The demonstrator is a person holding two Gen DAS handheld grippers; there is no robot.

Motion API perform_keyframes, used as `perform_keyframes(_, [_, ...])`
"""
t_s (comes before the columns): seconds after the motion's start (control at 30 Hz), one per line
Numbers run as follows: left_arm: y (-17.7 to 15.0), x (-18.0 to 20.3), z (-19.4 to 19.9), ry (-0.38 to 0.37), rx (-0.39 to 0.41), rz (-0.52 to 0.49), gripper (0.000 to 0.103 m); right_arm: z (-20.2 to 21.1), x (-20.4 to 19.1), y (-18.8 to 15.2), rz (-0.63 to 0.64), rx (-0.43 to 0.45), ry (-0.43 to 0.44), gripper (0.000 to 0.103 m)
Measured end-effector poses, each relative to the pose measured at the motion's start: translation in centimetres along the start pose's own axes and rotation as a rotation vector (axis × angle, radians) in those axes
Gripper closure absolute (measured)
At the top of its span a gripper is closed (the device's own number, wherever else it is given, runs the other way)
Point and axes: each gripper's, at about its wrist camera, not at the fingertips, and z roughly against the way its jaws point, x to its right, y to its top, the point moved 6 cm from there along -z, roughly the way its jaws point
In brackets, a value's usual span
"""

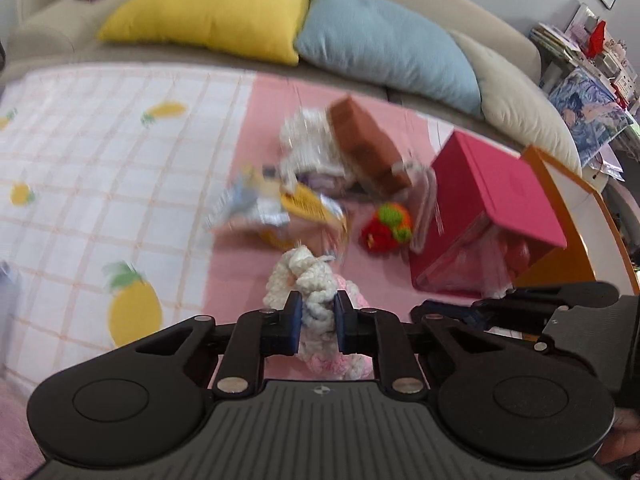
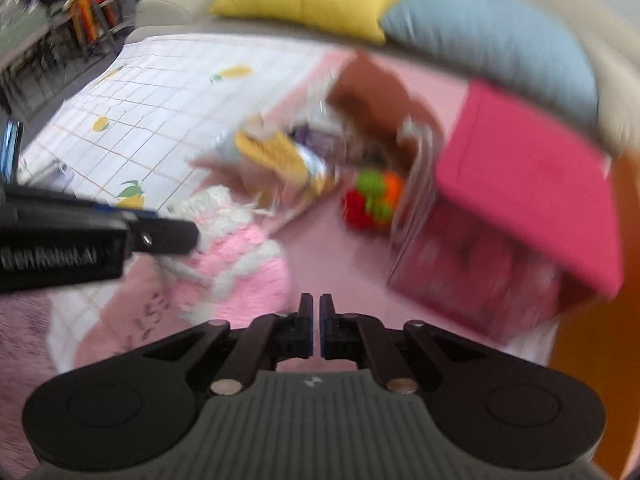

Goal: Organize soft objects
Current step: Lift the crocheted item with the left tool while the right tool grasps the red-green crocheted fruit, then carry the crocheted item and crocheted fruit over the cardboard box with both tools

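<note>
My left gripper [image 1: 318, 308] is shut on a white and pink knitted piece [image 1: 308, 280], which bunches up between its blue pads above the pink cloth. From the right wrist view the same knitted piece [image 2: 236, 252] hangs under the left gripper's black finger [image 2: 168, 236]. My right gripper [image 2: 316, 316] is shut with nothing between its fingers. Ahead lies a blurred heap: a brown plush block [image 1: 364, 144], a white fluffy item [image 1: 304, 140], a yellow knit [image 1: 304, 204] and a red, green and orange knitted toy [image 1: 386, 226].
A magenta fabric storage box [image 1: 492, 208] lies tipped at the right, an orange board [image 1: 572, 216] behind it. Yellow [image 1: 208, 8], blue [image 1: 384, 44] and beige [image 1: 520, 104] cushions line the sofa back. A white pineapple-print sheet [image 1: 100, 160] covers the left.
</note>
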Motion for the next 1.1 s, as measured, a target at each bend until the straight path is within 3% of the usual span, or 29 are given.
perform_keyframes(0.17, [1.3,-0.2,0.3,0.033,0.035,-0.041,0.086,-0.2,-1.0,1.7,0.211,0.077,-0.109,0.095])
perform_keyframes(0.3, [1.8,-0.4,0.2,0.026,0.036,-0.037,0.086,-1.0,-1.4,2.8,0.369,0.110,-0.190,0.070])
perform_keyframes(0.33, [1.9,-0.5,0.2,0.027,0.036,-0.041,0.086,-1.3,-1.6,2.9,0.421,0.112,-0.212,0.069])
perform_keyframes(0.53, [2.0,-0.8,-0.1,0.021,0.029,-0.046,0.087,-4.2,-2.2,3.0,0.750,0.073,-0.302,0.068])
perform_keyframes(0.67, [1.9,-0.8,-0.4,0.031,0.018,-0.064,0.086,-5.5,-2.1,2.7,0.879,0.051,-0.300,0.064])
perform_keyframes(0.8, [1.6,-1.1,-0.6,0.035,0.007,-0.056,0.086,-6.4,-2.0,2.3,1.011,0.047,-0.347,0.054])
perform_keyframes(0.9, [1.5,-1.5,-0.6,0.037,0.002,-0.042,0.086,-7.2,-1.9,1.9,1.048,-0.007,-0.320,0.047])
perform_keyframes(0.97, [1.5,-1.7,-0.6,0.040,0.000,-0.038,0.086,-7.6,-1.9,1.6,1.079,-0.014,-0.322,0.047])
perform_keyframes(1.1, [1.5,-1.7,-0.5,0.038,0.000,-0.031,0.086,-7.7,-1.7,1.6,1.076,-0.013,-0.343,0.060])
